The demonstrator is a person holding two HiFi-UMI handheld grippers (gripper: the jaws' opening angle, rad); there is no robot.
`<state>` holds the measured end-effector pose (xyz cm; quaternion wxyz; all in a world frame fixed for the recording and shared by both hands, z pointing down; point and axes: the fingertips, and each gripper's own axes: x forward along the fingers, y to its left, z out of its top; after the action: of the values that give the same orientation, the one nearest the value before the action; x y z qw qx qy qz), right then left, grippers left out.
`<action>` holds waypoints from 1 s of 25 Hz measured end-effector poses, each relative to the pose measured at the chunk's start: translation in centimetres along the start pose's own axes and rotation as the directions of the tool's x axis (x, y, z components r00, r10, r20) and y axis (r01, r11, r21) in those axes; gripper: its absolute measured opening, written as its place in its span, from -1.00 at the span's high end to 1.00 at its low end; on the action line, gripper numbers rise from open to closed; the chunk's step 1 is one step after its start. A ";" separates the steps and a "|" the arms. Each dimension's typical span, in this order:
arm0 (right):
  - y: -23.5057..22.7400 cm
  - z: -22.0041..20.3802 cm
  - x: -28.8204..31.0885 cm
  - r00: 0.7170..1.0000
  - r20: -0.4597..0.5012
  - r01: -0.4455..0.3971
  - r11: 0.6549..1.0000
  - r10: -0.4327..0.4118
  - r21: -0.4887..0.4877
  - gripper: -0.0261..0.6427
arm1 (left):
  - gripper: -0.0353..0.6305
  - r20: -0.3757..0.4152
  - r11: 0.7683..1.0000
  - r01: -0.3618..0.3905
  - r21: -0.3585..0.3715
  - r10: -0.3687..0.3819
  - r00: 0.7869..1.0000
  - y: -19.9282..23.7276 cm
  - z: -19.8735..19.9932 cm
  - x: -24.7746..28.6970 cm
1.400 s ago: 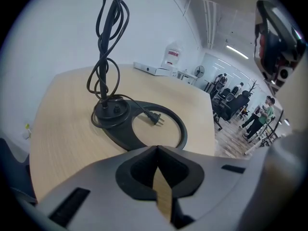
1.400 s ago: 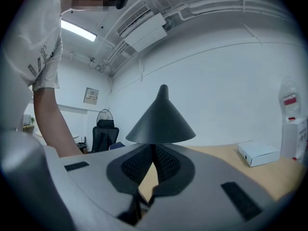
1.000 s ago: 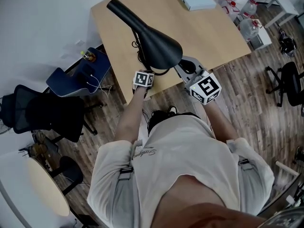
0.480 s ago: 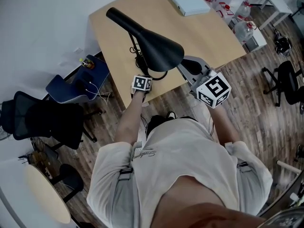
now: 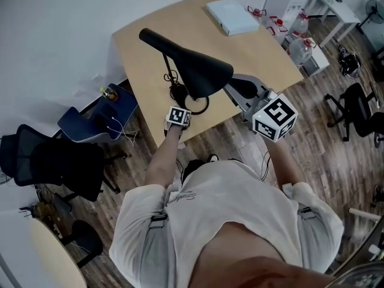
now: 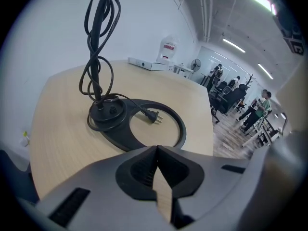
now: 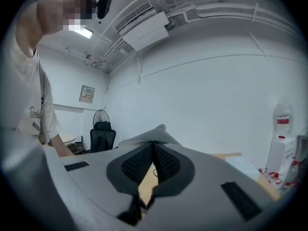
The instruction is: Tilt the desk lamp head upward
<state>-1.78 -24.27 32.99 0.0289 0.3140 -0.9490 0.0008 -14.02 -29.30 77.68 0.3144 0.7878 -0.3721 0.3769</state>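
Note:
A black desk lamp stands on the wooden table (image 5: 264, 53). Its wide head (image 5: 203, 71) hangs over the ring-shaped base (image 5: 193, 105), and its arm (image 5: 157, 41) runs up to the left. In the left gripper view the base (image 6: 139, 126), the cord-wrapped stem (image 6: 98, 57) and a loose plug (image 6: 153, 116) lie just ahead. My left gripper (image 5: 180, 110) (image 6: 157, 150) is shut and empty at the table's near edge by the base. My right gripper (image 5: 237, 89) (image 7: 153, 146) is shut beside the head's right rim; whether they touch I cannot tell.
A flat white box (image 5: 231, 15) lies at the table's far end. Water bottles (image 5: 299, 48) stand on the floor to the right. A blue chair (image 5: 96, 104) and a black office chair (image 5: 57, 152) are at the left, another black chair (image 5: 357, 104) at the right.
My right gripper has moved a little to the right and higher beside the lamp head. The left gripper stays by the base. The head camera has shifted.

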 end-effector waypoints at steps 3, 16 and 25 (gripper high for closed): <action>-0.1 1.4 0.1 1.000 0.013 -0.007 1.000 0.007 0.012 0.94 | 0.85 -0.014 1.000 0.004 0.016 -0.004 1.000 -0.1 0.1 0.1; 0.7 6.0 0.9 1.000 0.011 -0.024 1.000 0.024 0.005 0.94 | 0.85 -0.071 0.999 0.014 0.052 -0.010 0.997 -0.4 -0.1 -0.1; 0.2 8.7 1.8 1.000 -0.015 -0.017 0.998 0.016 -0.059 0.94 | 0.85 -0.108 0.997 0.062 0.038 -0.057 0.993 -1.5 -0.3 -0.2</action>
<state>-3.85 -25.33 24.44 0.0450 0.3052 -0.9509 -0.0247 -12.92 -28.22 77.35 0.3286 0.7837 -0.3233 0.4164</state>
